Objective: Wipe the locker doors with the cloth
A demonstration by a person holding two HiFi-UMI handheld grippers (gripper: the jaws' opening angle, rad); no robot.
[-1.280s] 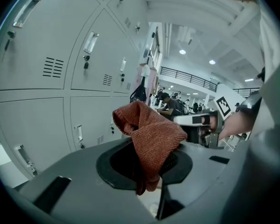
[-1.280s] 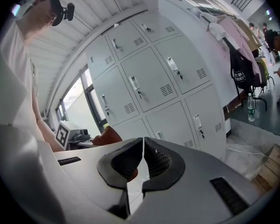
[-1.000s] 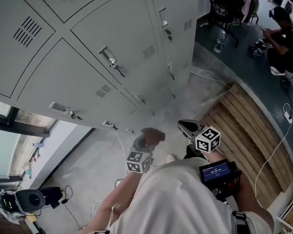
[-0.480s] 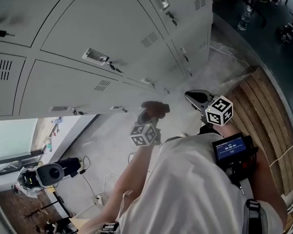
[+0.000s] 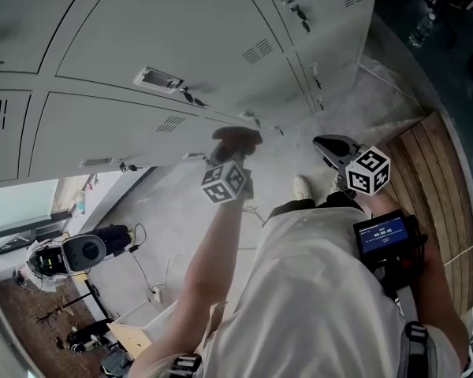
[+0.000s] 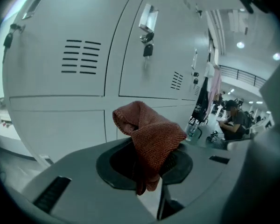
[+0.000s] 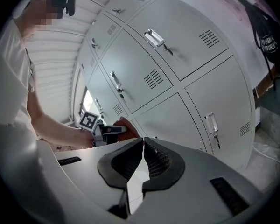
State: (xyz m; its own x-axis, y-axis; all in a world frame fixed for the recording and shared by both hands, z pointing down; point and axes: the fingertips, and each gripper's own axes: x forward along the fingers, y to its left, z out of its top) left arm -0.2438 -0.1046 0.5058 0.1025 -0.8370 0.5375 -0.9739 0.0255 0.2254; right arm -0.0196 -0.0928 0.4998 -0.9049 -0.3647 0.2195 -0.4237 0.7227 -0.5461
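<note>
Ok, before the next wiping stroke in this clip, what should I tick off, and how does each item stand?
1. Grip on the cloth: ok. The left hand-held gripper has its jaws closed on it.
2. Cloth free to wipe with: ok. A folded bunch stands out ahead of the jaws.
3. Cloth in contact with the locker door: cannot tell. The door is close ahead, but no view settles whether they touch.
4. Right hand-held gripper clear of the stroke: ok. Its jaws are together on nothing, and it is held off to the side.
5. Door free of snags: not ok. A key hangs from a lock and may catch the cloth.
</note>
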